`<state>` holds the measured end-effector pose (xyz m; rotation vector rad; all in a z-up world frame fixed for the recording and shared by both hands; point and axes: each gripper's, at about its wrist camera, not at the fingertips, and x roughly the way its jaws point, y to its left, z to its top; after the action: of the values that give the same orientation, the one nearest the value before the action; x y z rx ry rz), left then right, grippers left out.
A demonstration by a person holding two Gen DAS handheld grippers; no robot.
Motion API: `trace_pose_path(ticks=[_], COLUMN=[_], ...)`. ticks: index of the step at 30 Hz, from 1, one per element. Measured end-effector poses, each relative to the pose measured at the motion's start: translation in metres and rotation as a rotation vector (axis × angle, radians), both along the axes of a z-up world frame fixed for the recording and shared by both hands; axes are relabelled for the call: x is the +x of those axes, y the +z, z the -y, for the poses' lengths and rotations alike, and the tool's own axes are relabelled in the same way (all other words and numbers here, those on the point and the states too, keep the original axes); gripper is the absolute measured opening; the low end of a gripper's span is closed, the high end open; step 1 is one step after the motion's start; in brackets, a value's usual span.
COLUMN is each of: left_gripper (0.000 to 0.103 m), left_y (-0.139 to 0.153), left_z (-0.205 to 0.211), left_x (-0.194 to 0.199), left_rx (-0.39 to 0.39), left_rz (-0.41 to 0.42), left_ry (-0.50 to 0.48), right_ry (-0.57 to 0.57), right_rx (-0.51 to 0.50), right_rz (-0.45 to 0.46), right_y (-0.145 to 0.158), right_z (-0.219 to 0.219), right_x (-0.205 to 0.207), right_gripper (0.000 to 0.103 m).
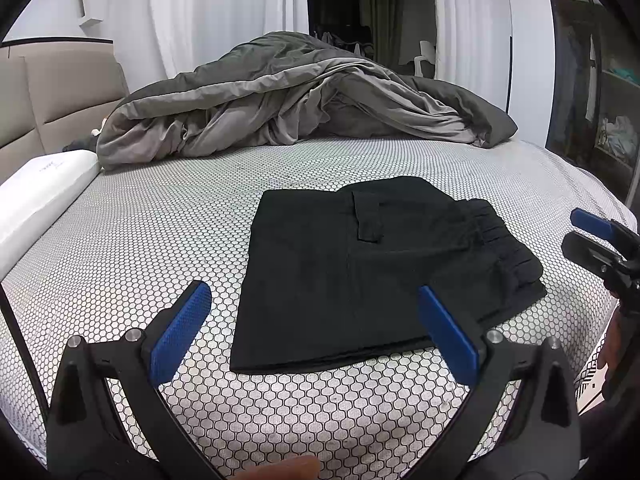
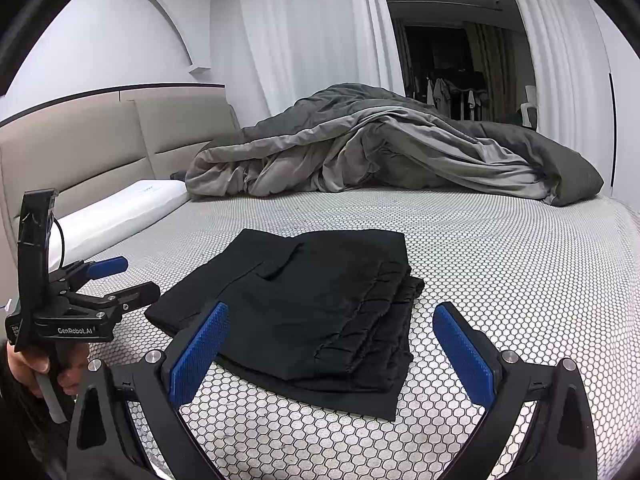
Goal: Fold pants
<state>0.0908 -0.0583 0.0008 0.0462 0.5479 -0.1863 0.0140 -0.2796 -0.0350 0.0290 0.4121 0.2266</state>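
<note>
**Pants folded, both tools off the cloth**

Left tool spread wide, gripping nothing; right tool equally wide, hovering at the bed's near edge. Between and beyond them, black pants lie folded flat near that edge. Farther back, a grey duvet heaps along the far edge.

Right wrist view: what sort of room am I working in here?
A bedroom, most likely. The folded black pants lie on a bed with a honeycomb-patterned cover, a padded headboard runs along the left, and a rumpled grey duvet and white pillow sit at the far side.
</note>
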Motion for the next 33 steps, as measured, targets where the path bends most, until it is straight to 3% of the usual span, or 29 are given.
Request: trace_pose_path(ticks=[33], left_gripper=[0.103], left_y=[0.0008], left_z=[-0.0069], left_x=[0.0023], left_rx=[0.003], left_rz=[0.000], left_ry=[-0.007], right_ry=[0.009], right_rx=[-0.022], right_rz=[0.002], right_y=[-0.0012], right_z=[-0.0001], right_x=[0.0007], right_gripper=[0.103])
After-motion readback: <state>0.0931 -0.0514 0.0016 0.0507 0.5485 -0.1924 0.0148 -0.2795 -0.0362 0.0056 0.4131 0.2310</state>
